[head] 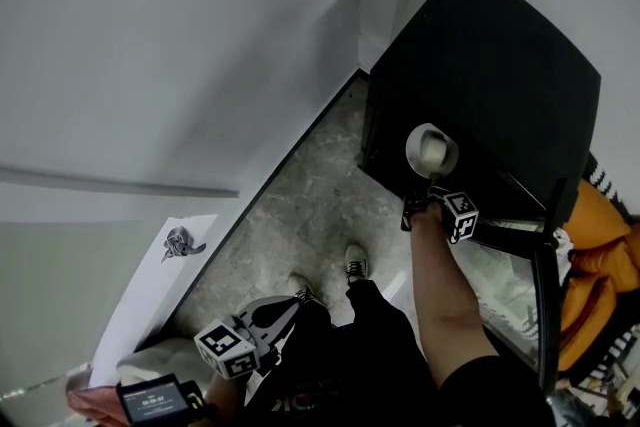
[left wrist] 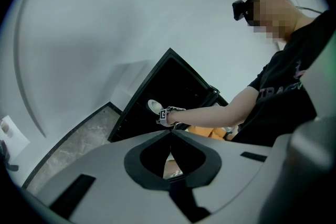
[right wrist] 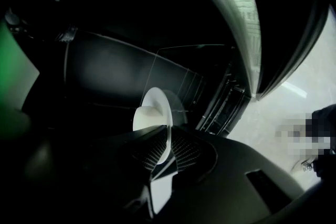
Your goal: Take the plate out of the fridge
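Checked right gripper [right wrist: 168, 136] first; found its ribbed black pads [right wrist: 186, 149] pressed onto the lower rim of a round white plate with a raised foot [right wrist: 157, 107], one pad on each face, with only the plate's thickness between them; logged as a firm clamp on the rim.

Noted plate standing on edge, foot side turned to the left in the right gripper view; no other contact on the plate visible.

Located plate at the open front of a small black box-shaped fridge [head: 500, 85]; saw the dark interior and a clear glass shelf [right wrist: 173, 68] behind it; could not tell whether it is fully outside the cavity.

Confirmed in head view: plate [head: 432, 150] showing pale against the fridge's front edge, right gripper [head: 425, 203] just below it on an outstretched bare forearm; open fridge door with pale inner lining [head: 505, 280] off to the right.

Cross-checked from left gripper view: same plate [left wrist: 154, 106] and right gripper [left wrist: 170, 115] at the fridge mouth.

Turned to left gripper [left wrist: 171, 131]; found jaw tips brought together, nothing between them; seen in head view [head: 290, 305] low by the person's body, over grey speckled stone floor [head: 300, 195], well apart from fridge and plate.
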A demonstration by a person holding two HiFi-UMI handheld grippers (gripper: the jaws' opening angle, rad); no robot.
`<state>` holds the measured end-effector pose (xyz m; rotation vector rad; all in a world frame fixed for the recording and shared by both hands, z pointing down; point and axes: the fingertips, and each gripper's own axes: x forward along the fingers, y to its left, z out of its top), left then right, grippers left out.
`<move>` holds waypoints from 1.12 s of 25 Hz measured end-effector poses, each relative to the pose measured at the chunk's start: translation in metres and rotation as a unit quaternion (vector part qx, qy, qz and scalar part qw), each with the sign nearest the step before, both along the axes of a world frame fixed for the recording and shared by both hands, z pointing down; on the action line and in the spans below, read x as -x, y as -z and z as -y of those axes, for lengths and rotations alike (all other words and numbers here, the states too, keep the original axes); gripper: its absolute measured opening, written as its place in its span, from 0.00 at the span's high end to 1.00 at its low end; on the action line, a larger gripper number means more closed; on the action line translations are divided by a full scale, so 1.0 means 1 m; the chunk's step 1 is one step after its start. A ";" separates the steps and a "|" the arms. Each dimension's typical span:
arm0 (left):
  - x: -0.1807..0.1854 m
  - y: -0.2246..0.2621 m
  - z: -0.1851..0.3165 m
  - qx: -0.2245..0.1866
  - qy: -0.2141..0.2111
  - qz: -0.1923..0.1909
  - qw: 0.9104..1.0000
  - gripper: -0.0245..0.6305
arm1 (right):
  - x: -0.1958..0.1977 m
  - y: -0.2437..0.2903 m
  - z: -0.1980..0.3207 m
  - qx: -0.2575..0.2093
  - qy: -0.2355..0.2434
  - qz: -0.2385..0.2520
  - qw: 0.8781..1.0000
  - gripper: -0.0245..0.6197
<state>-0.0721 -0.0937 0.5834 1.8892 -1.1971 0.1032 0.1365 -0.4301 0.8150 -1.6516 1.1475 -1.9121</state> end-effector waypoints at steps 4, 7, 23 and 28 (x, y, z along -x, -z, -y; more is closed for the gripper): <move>-0.004 -0.001 0.001 0.000 -0.008 -0.002 1.000 0.95 | 0.002 -0.003 -0.014 -0.005 -0.010 0.010 1.000 0.91; -0.004 -0.002 0.001 -0.001 -0.011 -0.003 1.000 0.95 | 0.001 -0.001 -0.023 -0.006 -0.010 0.007 1.000 0.91; -0.002 -0.005 -0.002 0.007 -0.017 -0.004 1.000 0.95 | 0.004 -0.009 -0.025 -0.044 -0.052 0.062 0.996 0.91; -0.005 -0.002 0.002 0.001 -0.013 -0.018 1.000 0.95 | 0.003 -0.008 -0.028 -0.051 -0.031 0.057 0.997 0.91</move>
